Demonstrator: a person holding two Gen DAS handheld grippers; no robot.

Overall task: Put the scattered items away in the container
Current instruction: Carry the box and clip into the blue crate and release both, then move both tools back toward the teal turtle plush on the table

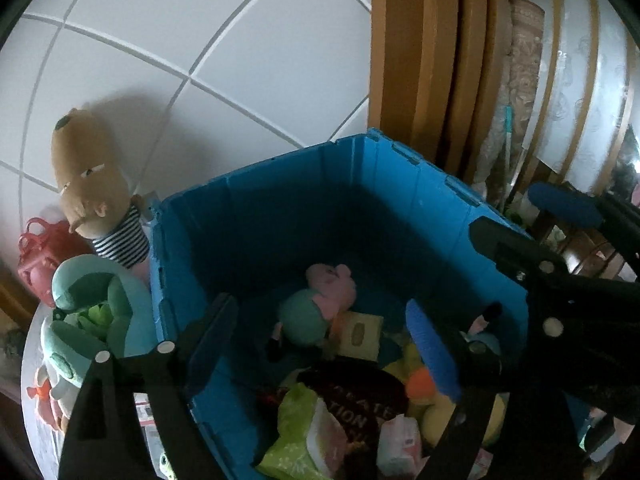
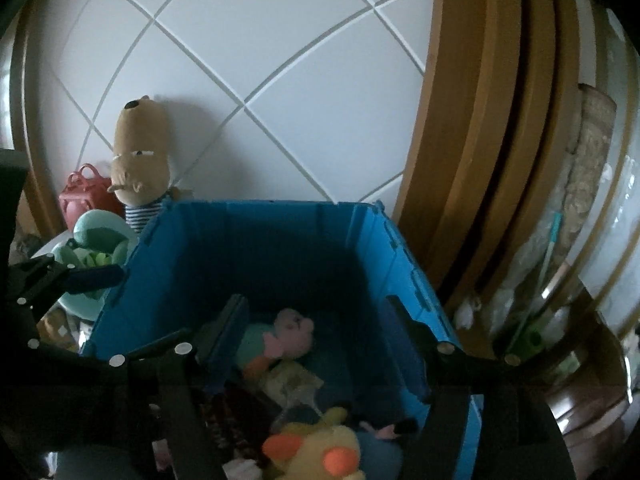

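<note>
My left tongs (image 1: 320, 344) hang over the near edge of the blue crate (image 1: 280, 216) with their jaws spread wide and nothing between them. My right tongs (image 2: 316, 328) hang over the same crate, jaws likewise apart and empty.

Below them the crate already holds a pile. A pink pig plush in a teal top (image 1: 320, 304) lies toward the far side, and just in front of it sits a small tan packet (image 1: 360, 334). Nearer to me are a yellow duck plush with an orange bill (image 2: 320, 452), a lime-green pouch (image 1: 298, 436) and a dark bag (image 1: 352, 396). Pale letters on that bag read "TION"; the rest is too blurred to make out.

Outside the crate, on its left, a teal plush toy (image 1: 96, 312) rests against the crate wall. Behind it a tan bear plush in a striped shirt (image 1: 90, 184) leans upright on the wall, and a red plastic basket (image 1: 44, 256) sits at the far left.

The wall (image 1: 200, 40) is white tile with grey grout. To the right of the crate stands a brown wooden frame (image 2: 480, 120), and beyond it frosted glass (image 1: 580, 80).
</note>
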